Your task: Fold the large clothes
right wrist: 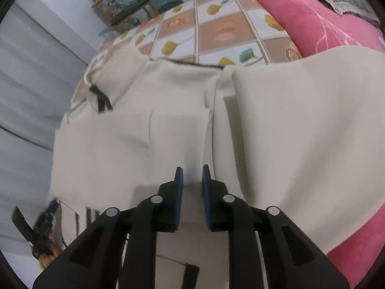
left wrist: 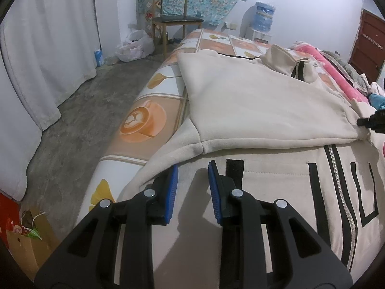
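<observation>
Now: cream jacket (left wrist: 252, 110) lies on the bed (left wrist: 149, 110), along the edge that faces the floor, its black-trimmed zipper (left wrist: 336, 180) toward the near end. One panel is folded over the body, fold edge running across the middle.

Left tool (left wrist: 193, 168): jaws parted, nothing between the pads, hovering just above the near part of the jacket beside a black tab (left wrist: 235, 171). Right tool (right wrist: 192, 171): jaws a little apart with a clear gap, no cloth pinched; it points down at the folded panel, tips just above the cream fabric. Right view is blurred, so contact with the cloth cannot be told.

Judgement: the fold looks laid and let go; next is flattening it or taking new corners. To do it well, press the fold edge flat before regripping, pinch only the top layers wanted, and take both corners level so the next crease runs square to the bed edge. The zipper side may bunch; watch it.

Pink blanket (right wrist: 300, 19) lies along the far edge, clear of the jacket's middle.
</observation>
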### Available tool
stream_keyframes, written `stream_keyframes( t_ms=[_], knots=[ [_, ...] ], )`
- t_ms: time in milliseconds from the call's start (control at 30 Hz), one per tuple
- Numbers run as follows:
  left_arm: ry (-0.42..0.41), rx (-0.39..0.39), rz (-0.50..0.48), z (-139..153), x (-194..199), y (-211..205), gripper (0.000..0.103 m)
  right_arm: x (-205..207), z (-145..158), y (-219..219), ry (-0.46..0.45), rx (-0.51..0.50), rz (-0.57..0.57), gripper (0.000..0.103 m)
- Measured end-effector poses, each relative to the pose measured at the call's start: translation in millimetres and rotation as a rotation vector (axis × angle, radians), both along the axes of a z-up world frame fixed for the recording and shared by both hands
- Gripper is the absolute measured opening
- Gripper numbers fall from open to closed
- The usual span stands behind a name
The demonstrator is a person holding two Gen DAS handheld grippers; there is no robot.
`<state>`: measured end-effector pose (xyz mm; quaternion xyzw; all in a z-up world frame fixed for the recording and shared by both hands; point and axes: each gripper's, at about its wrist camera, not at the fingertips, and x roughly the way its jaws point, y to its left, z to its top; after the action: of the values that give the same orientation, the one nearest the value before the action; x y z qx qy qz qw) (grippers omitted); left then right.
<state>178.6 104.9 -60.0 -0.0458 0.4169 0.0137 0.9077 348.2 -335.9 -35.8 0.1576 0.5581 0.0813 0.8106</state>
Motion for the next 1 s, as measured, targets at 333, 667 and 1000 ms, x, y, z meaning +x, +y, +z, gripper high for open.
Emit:
stream_keyframes(
  t_ms=[333, 667, 1000],
  knots=[
    [-0.014, -0.048, 0.0, 0, -3, 6, 0.025, -13, 20, 16, -0.078, -0.146, 0.021, 0.005],
    [-0.018, -0.11, -0.002, 2, -5, 14, 0.025, -10, 3, 26, -0.037, -0.312, -0.003, 0.011],
    [-0.103, -0.109, -0.017, 48, -30, 28, 0.025, -25, 26, 71, -0.217, -0.366, 0.167, 0.024]
  ],
)
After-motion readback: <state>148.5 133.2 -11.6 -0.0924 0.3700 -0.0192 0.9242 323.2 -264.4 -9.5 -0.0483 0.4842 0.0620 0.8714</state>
